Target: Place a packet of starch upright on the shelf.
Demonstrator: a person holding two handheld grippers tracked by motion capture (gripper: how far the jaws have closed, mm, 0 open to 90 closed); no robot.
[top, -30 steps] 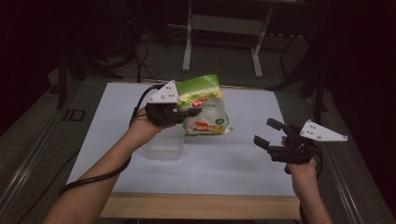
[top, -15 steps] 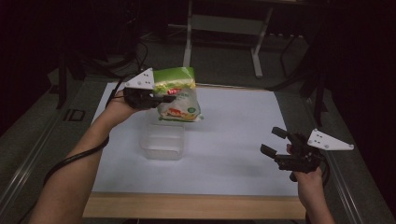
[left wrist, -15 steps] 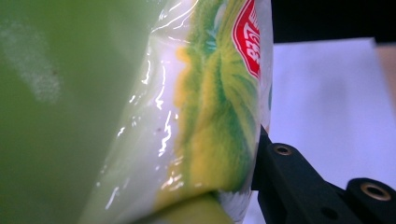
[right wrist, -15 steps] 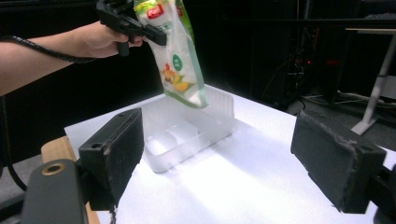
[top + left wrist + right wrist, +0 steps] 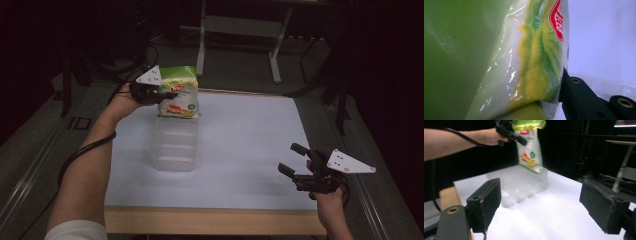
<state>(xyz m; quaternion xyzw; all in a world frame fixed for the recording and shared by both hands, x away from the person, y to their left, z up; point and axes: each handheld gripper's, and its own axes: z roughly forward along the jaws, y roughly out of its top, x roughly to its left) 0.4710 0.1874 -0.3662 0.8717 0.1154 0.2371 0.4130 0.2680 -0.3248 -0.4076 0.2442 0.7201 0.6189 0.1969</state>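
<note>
one green snack bag (image 5: 178, 94) in left gripper (image 5: 159, 94) above clear container (image 5: 174, 143)

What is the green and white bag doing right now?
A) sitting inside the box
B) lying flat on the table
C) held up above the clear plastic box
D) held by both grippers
C: the left gripper holds the bag above the clear box's far end.
</note>
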